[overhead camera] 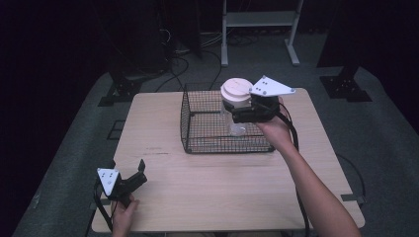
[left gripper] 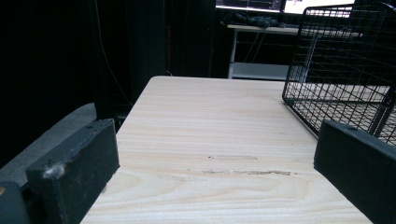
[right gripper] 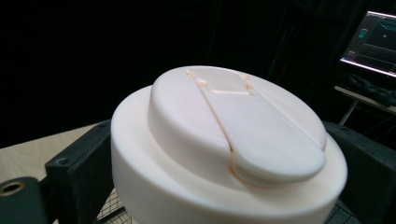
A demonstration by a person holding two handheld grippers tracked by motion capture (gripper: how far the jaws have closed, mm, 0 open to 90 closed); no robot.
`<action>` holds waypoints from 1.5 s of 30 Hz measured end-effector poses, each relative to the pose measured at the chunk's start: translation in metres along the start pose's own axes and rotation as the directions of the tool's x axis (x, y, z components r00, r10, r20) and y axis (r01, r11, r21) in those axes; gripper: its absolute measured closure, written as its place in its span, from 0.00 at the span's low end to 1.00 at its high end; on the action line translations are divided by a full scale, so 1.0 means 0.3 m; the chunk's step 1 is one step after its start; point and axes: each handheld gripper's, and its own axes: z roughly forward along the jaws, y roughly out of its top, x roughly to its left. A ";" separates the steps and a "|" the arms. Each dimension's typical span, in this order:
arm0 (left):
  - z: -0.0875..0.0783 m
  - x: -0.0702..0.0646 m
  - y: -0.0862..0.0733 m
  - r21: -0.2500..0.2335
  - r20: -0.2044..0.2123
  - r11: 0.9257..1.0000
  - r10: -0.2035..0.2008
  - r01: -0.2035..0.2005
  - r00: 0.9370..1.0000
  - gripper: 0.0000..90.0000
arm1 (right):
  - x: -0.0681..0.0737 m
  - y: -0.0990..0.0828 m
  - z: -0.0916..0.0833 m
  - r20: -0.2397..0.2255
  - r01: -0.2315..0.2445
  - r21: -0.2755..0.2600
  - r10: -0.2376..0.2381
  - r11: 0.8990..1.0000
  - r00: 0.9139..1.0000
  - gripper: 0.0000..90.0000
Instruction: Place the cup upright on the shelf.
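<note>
A clear container (overhead camera: 235, 121) with a wide white flip-top lid (overhead camera: 236, 90) stands upright inside the right part of the black wire basket (overhead camera: 186, 118). My right gripper (overhead camera: 237, 107) is shut on it just under the lid. In the right gripper view the lid (right gripper: 233, 140) sits close up between the two black jaws of the right gripper (right gripper: 224, 161). I cannot tell whether the container's base touches the basket floor. My left gripper (overhead camera: 140, 174) rests open near the table's front left corner. Nothing lies between the jaws of the left gripper (left gripper: 215, 177), which point toward the basket (left gripper: 345, 60).
The basket stands at the back middle of the light wooden table (overhead camera: 222, 187). Bare tabletop (left gripper: 210, 121) stretches ahead of my left gripper. Beyond the table are a white metal stand (overhead camera: 259, 29), cables on the floor and a lit monitor (right gripper: 373, 44).
</note>
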 end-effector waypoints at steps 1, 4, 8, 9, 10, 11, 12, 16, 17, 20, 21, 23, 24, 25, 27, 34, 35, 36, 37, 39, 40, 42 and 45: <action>0.000 0.000 0.000 -0.001 0.000 1.000 -0.001 0.001 1.000 0.00 | -0.007 0.002 0.019 0.006 -0.005 0.002 0.005 1.000 1.000 0.05; 0.001 0.001 0.000 -0.002 0.001 1.000 -0.005 0.005 1.000 0.00 | -0.014 0.001 0.047 0.018 -0.011 0.000 0.011 1.000 1.000 0.05; 0.001 0.001 0.000 0.000 -0.001 1.000 -0.003 0.003 1.000 0.00 | -0.021 -0.002 0.074 0.031 -0.016 -0.004 0.016 1.000 0.999 0.05; 0.001 0.001 0.000 -0.002 0.000 1.000 -0.004 0.004 1.000 0.00 | -0.024 -0.006 0.091 0.043 -0.013 -0.006 0.014 1.000 0.999 0.05; 0.001 0.001 0.000 -0.002 0.000 1.000 -0.004 0.004 1.000 0.00 | -0.023 -0.008 0.099 0.055 -0.006 -0.011 0.007 1.000 0.998 0.05; 0.001 0.002 0.000 -0.001 0.000 1.000 -0.007 0.007 1.000 0.00 | -0.025 -0.011 0.107 0.055 -0.011 -0.007 0.011 1.000 0.998 0.05; 0.001 0.002 0.000 -0.001 -0.001 1.000 -0.007 0.007 1.000 0.00 | -0.029 -0.015 0.115 0.049 -0.014 -0.002 0.015 1.000 0.999 0.05; 0.000 0.002 0.000 0.000 0.001 1.000 -0.005 0.005 1.000 0.00 | -0.041 -0.032 0.149 0.054 -0.017 0.011 0.016 1.000 0.998 0.05; 0.000 0.002 0.000 0.001 0.002 1.000 -0.005 0.005 1.000 0.00 | -0.043 -0.037 0.158 0.059 -0.017 0.014 0.016 1.000 0.998 0.05; 0.000 0.002 0.000 0.000 0.001 1.000 -0.007 0.007 1.000 0.00 | -0.049 -0.047 0.175 0.066 -0.020 0.018 0.019 1.000 0.998 0.05; 0.001 0.003 0.000 0.000 0.002 1.000 -0.007 0.007 1.000 0.00 | -0.055 -0.056 0.188 0.068 -0.026 0.018 0.025 1.000 0.997 0.05; 0.001 0.003 0.000 -0.001 0.002 1.000 -0.009 0.009 1.000 0.00 | -0.060 -0.063 0.201 0.071 -0.026 0.017 0.025 1.000 0.997 0.05; 0.001 0.003 0.000 -0.001 0.002 1.000 -0.009 0.009 1.000 0.00 | -0.060 -0.063 0.201 0.071 -0.026 0.017 0.025 1.000 0.997 0.05; 0.001 0.003 0.000 -0.001 0.001 1.000 -0.010 0.010 1.000 0.00 | -0.066 -0.070 0.214 0.070 -0.031 0.018 0.029 0.999 0.997 0.05; 0.001 0.003 0.000 -0.001 0.002 1.000 -0.010 0.010 1.000 0.00 | -0.070 -0.079 0.228 0.071 -0.035 0.019 0.034 0.999 0.997 0.05; 0.000 0.004 0.000 -0.001 0.002 1.000 -0.010 0.010 1.000 0.00 | -0.075 -0.114 0.277 0.066 -0.064 0.026 0.062 0.998 0.996 0.05; 0.001 0.004 0.000 -0.001 0.002 1.000 -0.010 0.010 1.000 0.00 | -0.076 -0.119 0.284 0.069 -0.063 0.028 0.061 0.998 0.996 0.05; 0.001 0.004 0.000 0.000 0.003 1.000 -0.009 0.009 1.000 0.00 | -0.076 -0.124 0.290 0.069 -0.066 0.030 0.063 0.997 0.996 0.05; 0.000 0.005 0.000 0.000 0.003 1.000 -0.009 0.009 1.000 0.00 | -0.076 -0.129 0.297 0.070 -0.063 0.032 0.061 0.997 0.996 0.05; 0.001 0.004 0.000 -0.001 0.003 1.000 -0.012 0.012 1.000 0.00 | -0.076 -0.139 0.308 0.068 -0.076 0.036 0.074 0.996 0.995 0.05; 0.000 0.005 0.000 0.000 0.003 1.000 -0.010 0.010 1.000 0.00 | -0.077 -0.145 0.313 0.063 -0.078 0.039 0.076 0.996 0.995 0.05; 0.000 0.004 0.000 0.000 0.003 1.000 -0.010 0.010 1.000 0.00 | -0.075 -0.157 0.324 0.066 -0.076 0.044 0.073 0.996 0.995 0.05; 0.000 0.004 0.000 -0.001 0.003 1.000 -0.009 0.009 1.000 0.00 | -0.073 -0.174 0.339 0.062 -0.085 0.060 0.081 0.995 0.995 0.05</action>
